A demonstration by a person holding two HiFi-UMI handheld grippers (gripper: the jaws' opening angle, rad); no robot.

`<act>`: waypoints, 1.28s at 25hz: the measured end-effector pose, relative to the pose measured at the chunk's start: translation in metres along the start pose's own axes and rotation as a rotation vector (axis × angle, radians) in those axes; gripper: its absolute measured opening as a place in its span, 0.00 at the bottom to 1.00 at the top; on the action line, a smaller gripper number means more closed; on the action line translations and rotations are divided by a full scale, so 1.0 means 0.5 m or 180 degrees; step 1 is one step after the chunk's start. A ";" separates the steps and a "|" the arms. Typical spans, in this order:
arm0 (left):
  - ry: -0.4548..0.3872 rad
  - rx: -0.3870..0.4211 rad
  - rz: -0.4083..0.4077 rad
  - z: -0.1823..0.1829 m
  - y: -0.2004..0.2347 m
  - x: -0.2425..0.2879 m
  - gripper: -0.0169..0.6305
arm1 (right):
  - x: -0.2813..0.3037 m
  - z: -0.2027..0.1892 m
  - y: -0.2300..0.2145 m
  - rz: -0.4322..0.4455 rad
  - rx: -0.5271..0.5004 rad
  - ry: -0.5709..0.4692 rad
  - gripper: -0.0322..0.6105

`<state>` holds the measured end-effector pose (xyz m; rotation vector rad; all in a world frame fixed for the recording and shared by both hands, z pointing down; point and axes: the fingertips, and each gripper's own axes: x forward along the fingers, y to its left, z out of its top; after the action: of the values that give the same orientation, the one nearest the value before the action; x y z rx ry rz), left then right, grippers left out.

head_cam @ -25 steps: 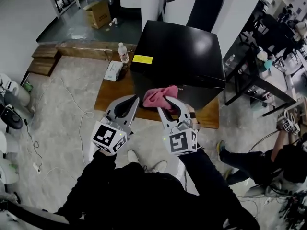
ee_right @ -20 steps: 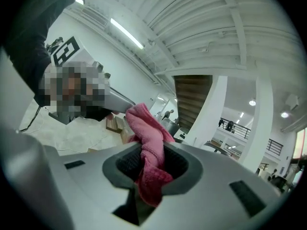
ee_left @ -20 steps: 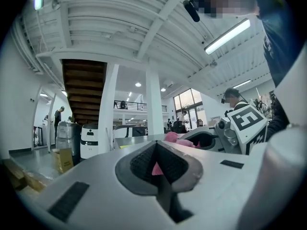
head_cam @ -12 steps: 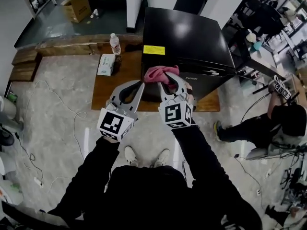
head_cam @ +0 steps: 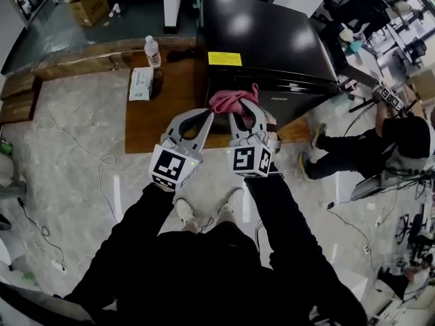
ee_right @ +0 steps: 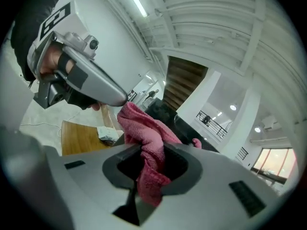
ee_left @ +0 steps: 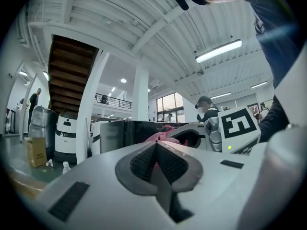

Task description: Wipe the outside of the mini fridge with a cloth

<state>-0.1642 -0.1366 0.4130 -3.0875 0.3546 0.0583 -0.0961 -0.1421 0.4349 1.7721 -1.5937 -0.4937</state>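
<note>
The black mini fridge (head_cam: 265,43) stands on a low wooden platform (head_cam: 166,100), with a yellow label (head_cam: 224,58) on its top. My right gripper (head_cam: 239,109) is shut on a pink cloth (head_cam: 230,101), held against the fridge's near top edge. The right gripper view has the cloth (ee_right: 146,143) bunched between the jaws, with the fridge (ee_right: 165,111) just beyond. My left gripper (head_cam: 207,116) hangs just left of the cloth, shut and empty; in the left gripper view its pads (ee_left: 156,163) meet. There the fridge (ee_left: 124,134) and the cloth (ee_left: 158,135) lie ahead.
On the platform's left part stand a water bottle (head_cam: 153,50) and a tissue pack (head_cam: 141,83). A cardboard box (head_cam: 88,2) sits on the floor behind. A person (head_cam: 391,145) crouches right of the fridge. Cables (head_cam: 75,148) trail over the floor at left.
Both grippers have kept to the fridge's near top edge with the cloth in the right one. The head camera has shifted, so the fridge now sits higher in view.
</note>
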 end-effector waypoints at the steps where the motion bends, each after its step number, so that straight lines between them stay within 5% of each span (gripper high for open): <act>1: 0.0018 -0.0011 0.0029 -0.018 0.005 0.002 0.04 | 0.003 -0.008 0.008 0.0013 0.0003 0.0009 0.20; 11: 0.0262 -0.0017 0.0269 -0.160 0.010 0.029 0.04 | 0.033 -0.132 0.114 0.0241 -0.0719 0.0488 0.19; 29: 0.0951 -0.0045 0.0398 -0.495 0.020 0.060 0.04 | 0.093 -0.356 0.347 0.0937 -0.0584 0.0932 0.19; 32: 0.1114 -0.0255 0.0419 -0.564 0.023 0.056 0.04 | 0.104 -0.398 0.392 0.1071 -0.0535 0.1006 0.19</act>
<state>-0.1303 -0.1648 0.6934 -3.1413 0.5788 -0.4806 -0.0892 -0.1461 0.7187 1.3450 -1.5326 -0.1705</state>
